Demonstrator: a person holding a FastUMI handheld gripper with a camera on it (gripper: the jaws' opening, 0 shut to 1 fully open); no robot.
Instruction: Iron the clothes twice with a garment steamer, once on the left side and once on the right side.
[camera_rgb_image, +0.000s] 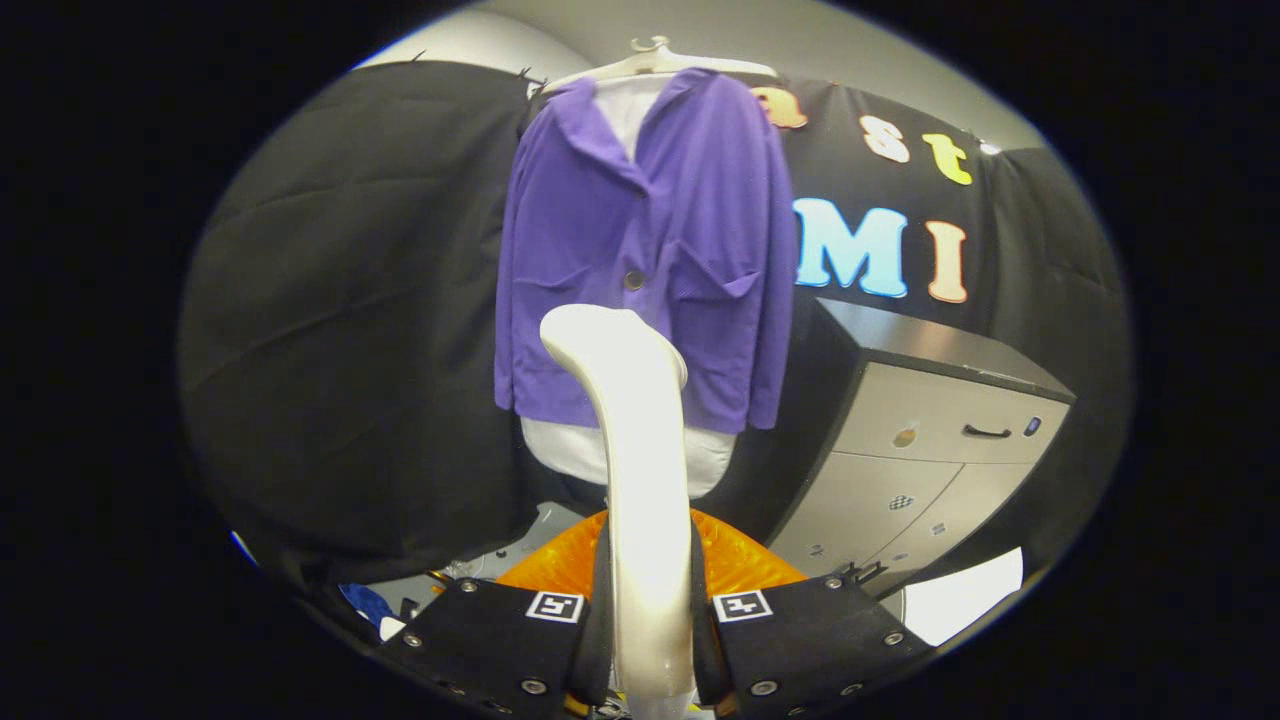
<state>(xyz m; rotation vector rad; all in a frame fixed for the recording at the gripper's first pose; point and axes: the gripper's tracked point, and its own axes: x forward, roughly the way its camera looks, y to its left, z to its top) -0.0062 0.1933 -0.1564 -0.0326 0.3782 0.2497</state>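
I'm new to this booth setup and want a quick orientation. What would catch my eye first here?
First, the white, curved garment steamer standing upright between the fingers of the gripper, which press on its handle from both sides. Just beyond its head hangs the purple button-front jacket on a white hanger, with a white garment showing below its hem. To the jacket's right stands a grey drawer cabinet with a black top.

The claw (650, 625) clamps the white garment steamer (640, 480) with both fingers; its head rises before the purple jacket (640, 250) on a hanger (655, 58), beside a grey cabinet (930, 440).
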